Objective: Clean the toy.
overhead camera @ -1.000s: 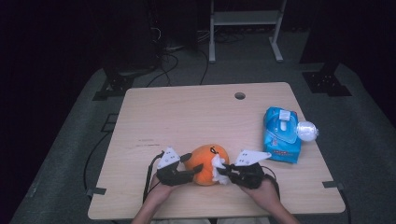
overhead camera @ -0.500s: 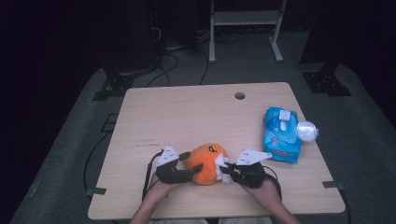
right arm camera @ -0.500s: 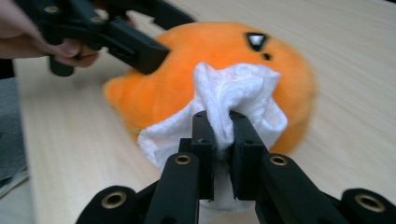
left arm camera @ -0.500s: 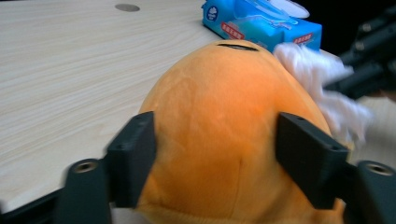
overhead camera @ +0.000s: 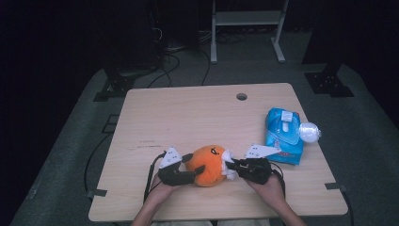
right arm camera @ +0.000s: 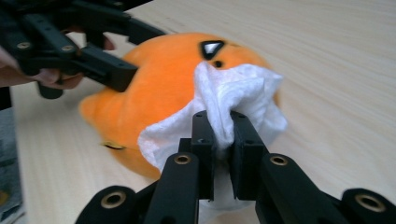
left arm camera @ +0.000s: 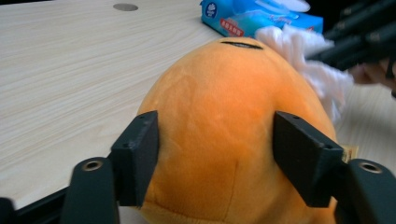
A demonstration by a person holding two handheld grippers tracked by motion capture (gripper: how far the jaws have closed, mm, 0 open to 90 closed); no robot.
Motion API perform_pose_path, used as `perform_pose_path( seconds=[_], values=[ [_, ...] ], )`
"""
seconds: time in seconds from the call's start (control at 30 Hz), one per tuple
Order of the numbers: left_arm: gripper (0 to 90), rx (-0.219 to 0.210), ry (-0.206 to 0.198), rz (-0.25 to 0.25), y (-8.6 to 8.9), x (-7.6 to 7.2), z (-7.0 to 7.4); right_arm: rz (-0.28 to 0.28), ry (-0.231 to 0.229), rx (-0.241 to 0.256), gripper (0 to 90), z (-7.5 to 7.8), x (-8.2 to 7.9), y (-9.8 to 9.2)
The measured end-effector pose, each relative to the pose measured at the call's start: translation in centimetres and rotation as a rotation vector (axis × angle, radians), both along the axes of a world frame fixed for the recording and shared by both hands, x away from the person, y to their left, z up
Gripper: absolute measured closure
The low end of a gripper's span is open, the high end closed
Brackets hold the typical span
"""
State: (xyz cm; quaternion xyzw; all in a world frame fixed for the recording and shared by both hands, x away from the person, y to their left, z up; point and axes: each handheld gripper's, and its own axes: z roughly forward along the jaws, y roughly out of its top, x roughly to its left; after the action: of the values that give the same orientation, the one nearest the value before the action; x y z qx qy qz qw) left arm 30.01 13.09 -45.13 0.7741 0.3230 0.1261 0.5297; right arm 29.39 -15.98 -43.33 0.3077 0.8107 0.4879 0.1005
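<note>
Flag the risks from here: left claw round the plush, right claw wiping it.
1. The left claw grips the round plush with its jaws on the flanks; a hard wipe could squeeze it out.
2. The right claw pinches only a fold of the wipe; dragging on the fabric may pull it free.
3. The plush sits near the table front edge; a push toward the person might tip it off.

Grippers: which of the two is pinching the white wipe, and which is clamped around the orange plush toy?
The right gripper pinches the white wipe between nearly closed jaws. The left gripper has wide-set jaws on both sides of the orange plush toy.
</note>
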Motion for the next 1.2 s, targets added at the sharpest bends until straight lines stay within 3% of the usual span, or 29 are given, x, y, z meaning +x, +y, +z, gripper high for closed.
perform_pose_path(
  seconds=[0.07, 0.13, 0.17, 0.2, 0.23, 0.4, 0.47, 0.53, 0.6, 0.7, 0.77, 0.83, 0.93, 0.97, 1.1, 1.13, 1.2],
  values=[
    [26.5, -0.009, -0.002, 0.004, 0.0, 0.1, -0.2, 0.078, 0.024, 0.047, 80.9, 0.2, -0.9, 1.1],
    [26.5, 0.0, -0.006, 0.0, -0.1, 0.0, -0.1, 0.094, 0.018, 0.039, 80.9, 0.2, -1.2, 1.6],
    [26.7, 0.01, -0.007, -0.001, -0.2, 0.0, 0.0, 0.1, -0.006, 0.004, 81.0, 0.2, -1.6, 2.1],
    [28.1, 0.02, -0.015, -0.004, -0.2, -0.1, 0.0, 0.099, -0.018, -0.009, 81.0, 0.3, -1.6, 2.1],
    [32.8, 0.034, -0.022, -0.011, -0.2, -0.2, 0.1, 0.075, -0.015, 0.011, 81.1, 0.5, -1.0, 1.5],
    [34.0, 0.042, -0.034, -0.031, -0.5, -0.4, 0.1, -0.008, 0.005, 0.039, 80.9, 0.2, 0.5, -0.2],
    [29.6, 0.012, -0.02, -0.031, -0.4, -0.3, 0.4, -0.022, 0.021, 0.045, 80.8, 0.0, 0.9, -0.7],
    [18.5, -0.017, 0.005, -0.002, -0.4, -0.1, 0.6, -0.001, 0.025, 0.041, 80.8, -0.1, 0.3, -0.2],
    [18.6, -0.014, 0.017, 0.003, -0.6, 0.0, 0.2, 0.013, 0.028, 0.046, 80.8, 0.0, 0.0, 0.1],
    [25.9, 0.01, 0.004, -0.012, -0.5, -0.1, 0.1, 0.05, -0.002, 0.018, 80.7, 0.4, -0.8, 0.9],
    [30.5, 0.033, -0.013, -0.021, -0.6, -0.4, 0.2, 0.041, 0.001, 0.025, 80.8, 0.6, -0.5, 0.6],
    [31.7, 0.044, -0.031, -0.035, -0.8, -0.6, 0.2, 0.012, 0.011, 0.034, 80.8, 0.4, 0.2, -0.2],
    [31.6, 0.048, -0.044, -0.042, -1.1, -0.7, 0.3, -0.053, 0.003, -0.012, 80.9, -0.4, 1.2, -1.3],
    [31.5, 0.056, -0.051, -0.048, -1.2, -0.7, 0.3, -0.055, 0.016, -0.004, 80.9, -0.5, 1.4, -1.5],
    [31.7, 0.078, -0.065, -0.062, -1.2, -0.7, 0.3, -0.007, 0.006, 0.027, 80.9, 0.4, 0.7, -0.8],
    [31.8, 0.084, -0.08, -0.071, -1.4, -0.8, 0.3, 0.027, -0.015, 0.045, 80.9, 1.1, 0.4, -0.3],
    [31.7, 0.108, -0.107, -0.075, -1.7, -1.1, 0.4, 0.028, -0.021, 0.041, 80.9, 1.2, 0.4, -0.1]
  ],
)
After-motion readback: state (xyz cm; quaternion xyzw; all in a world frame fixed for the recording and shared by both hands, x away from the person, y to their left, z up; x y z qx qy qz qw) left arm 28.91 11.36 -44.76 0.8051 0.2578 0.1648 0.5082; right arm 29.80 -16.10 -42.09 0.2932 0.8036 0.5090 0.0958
